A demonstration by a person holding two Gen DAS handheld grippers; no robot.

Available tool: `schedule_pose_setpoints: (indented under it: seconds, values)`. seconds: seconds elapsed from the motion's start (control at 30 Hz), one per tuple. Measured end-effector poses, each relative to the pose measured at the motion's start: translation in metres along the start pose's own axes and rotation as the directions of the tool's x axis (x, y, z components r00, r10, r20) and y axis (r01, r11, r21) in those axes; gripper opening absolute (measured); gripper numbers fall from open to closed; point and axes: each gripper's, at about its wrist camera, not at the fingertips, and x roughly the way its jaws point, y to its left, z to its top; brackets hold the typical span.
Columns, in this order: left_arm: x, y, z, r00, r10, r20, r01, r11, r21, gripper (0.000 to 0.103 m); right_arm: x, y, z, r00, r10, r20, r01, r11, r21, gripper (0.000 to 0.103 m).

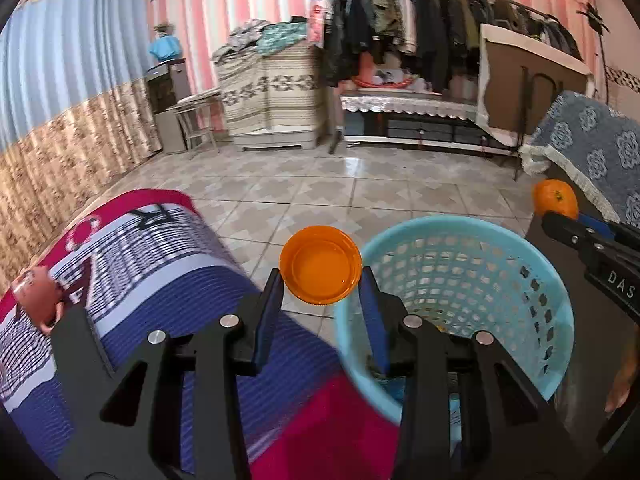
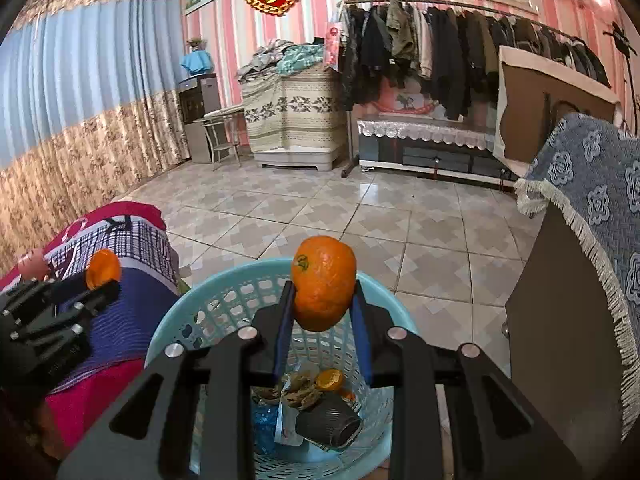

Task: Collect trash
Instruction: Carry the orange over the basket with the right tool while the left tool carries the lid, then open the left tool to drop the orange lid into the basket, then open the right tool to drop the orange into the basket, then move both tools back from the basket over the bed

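Pink cup [image 1: 35, 294] on striped cloth [image 1: 160, 280]

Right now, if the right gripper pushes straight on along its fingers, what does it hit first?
Probably the far rim of the blue basket. The right gripper, shut on the orange, points down over the basket's mouth; depth is unclear, so it might clear the rim and reach the tiled floor.
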Motion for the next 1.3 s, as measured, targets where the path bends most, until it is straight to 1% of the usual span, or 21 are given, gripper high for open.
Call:
schedule_pose_setpoints:
  seconds: [0.1, 0.23, 0.27, 0.3, 0.33, 0.37, 0.47, 0.53, 0.67, 0.73, 0.83, 0.87, 0.9, 0.93, 0.97, 1.0, 1.07, 1.13, 1.23, 1.3]
  values:
    - [0.009, -0.016, 0.003, 0.999, -0.049, -0.007, 0.049, 0.999, 0.018, 0.038, 0.0, -0.008, -0.001, 1.0, -0.007, -0.001, 0.007, 1.0, 0.03, 0.027]
    - [0.016, -0.04, 0.007, 0.998, -0.066, -0.009, 0.066, 0.995, 0.079, 0.039, 0.002, -0.018, -0.002, 1.0, -0.019, -0.006, 0.019, 0.998, 0.06, 0.027]
    - [0.016, -0.042, 0.007, 0.998, -0.069, -0.011, 0.07, 0.994, 0.086, 0.043, 0.002, -0.02, -0.002, 1.0, -0.022, -0.007, 0.022, 0.998, 0.067, 0.027]
    - [0.017, -0.043, 0.007, 0.998, -0.068, -0.013, 0.069, 0.994, 0.088, 0.056, 0.002, -0.022, -0.003, 1.0, -0.024, -0.007, 0.024, 0.997, 0.076, 0.027]
    - [0.016, -0.042, 0.006, 0.998, -0.063, -0.009, 0.063, 0.994, 0.085, 0.066, 0.002, -0.024, -0.003, 1.0, -0.025, -0.008, 0.026, 0.996, 0.087, 0.027]
    - [0.014, -0.039, 0.005, 0.999, -0.054, 0.001, 0.054, 0.995, 0.078, 0.068, 0.002, -0.026, -0.004, 1.0, -0.025, -0.009, 0.026, 0.995, 0.094, 0.027]
    - [0.013, -0.025, 0.004, 0.999, -0.039, -0.011, 0.039, 0.999, 0.035, 0.07, 0.004, -0.026, -0.004, 1.0, -0.028, -0.012, 0.029, 0.995, 0.096, 0.027]
    - [0.01, -0.013, 0.005, 1.0, -0.021, -0.008, 0.021, 1.0, -0.002, 0.081, 0.004, -0.025, -0.005, 1.0, -0.028, -0.01, 0.029, 0.996, 0.09, 0.028]
    - [-0.002, 0.018, 0.008, 0.998, 0.057, 0.022, -0.055, 0.995, -0.078, 0.09, 0.007, -0.012, -0.005, 1.0, -0.018, -0.015, 0.019, 0.998, 0.057, 0.028]
    - [-0.008, 0.029, 0.007, 0.996, 0.085, 0.031, -0.081, 0.991, -0.106, 0.096, 0.011, -0.004, -0.006, 1.0, -0.004, -0.027, 0.005, 0.999, 0.04, 0.029]
    - [-0.02, 0.051, 0.006, 0.99, 0.133, 0.042, -0.125, 0.98, -0.152, 0.097, 0.016, 0.007, -0.007, 0.999, 0.018, -0.04, -0.017, 0.999, 0.027, 0.032]
    - [-0.026, 0.059, 0.004, 0.988, 0.147, 0.046, -0.138, 0.977, -0.164, 0.097, 0.017, 0.01, -0.007, 0.999, 0.022, -0.041, -0.021, 0.999, 0.025, 0.035]
    - [-0.031, 0.065, 0.002, 0.986, 0.161, 0.05, -0.15, 0.974, -0.171, 0.097, 0.017, 0.013, -0.007, 0.999, 0.027, -0.038, -0.027, 0.999, 0.023, 0.045]
    - [-0.038, 0.072, 0.0, 0.982, 0.182, 0.056, -0.17, 0.969, -0.178, 0.097, 0.016, 0.016, -0.007, 0.999, 0.029, -0.032, -0.028, 0.999, 0.019, 0.052]
    - [-0.043, 0.076, -0.002, 0.979, 0.194, 0.059, -0.181, 0.967, -0.182, 0.097, 0.014, 0.018, -0.006, 0.999, 0.028, -0.022, -0.028, 1.0, 0.014, 0.063]
    - [-0.05, 0.083, -0.004, 0.976, 0.209, 0.061, -0.194, 0.962, -0.191, 0.097, 0.011, 0.021, -0.005, 1.0, 0.024, -0.009, -0.024, 1.0, 0.009, 0.071]
    - [-0.065, 0.094, -0.009, 0.971, 0.227, 0.068, -0.208, 0.954, -0.214, 0.097, 0.006, 0.026, -0.003, 1.0, 0.021, 0.016, -0.021, 1.0, -0.001, 0.078]
    - [-0.079, 0.105, -0.015, 0.965, 0.25, 0.076, -0.226, 0.944, -0.239, 0.097, 0.002, 0.03, -0.003, 0.999, 0.025, 0.022, -0.025, 1.0, -0.013, 0.088]
    - [-0.106, 0.121, -0.028, 0.949, 0.305, 0.08, -0.275, 0.925, -0.262, 0.097, -0.006, 0.036, -0.005, 0.999, 0.035, 0.03, -0.035, 0.999, -0.023, 0.093]
    - [-0.12, 0.13, -0.035, 0.944, 0.32, 0.081, -0.29, 0.921, -0.262, 0.097, -0.011, 0.039, -0.006, 0.998, 0.05, 0.034, -0.05, 0.999, -0.02, 0.095]
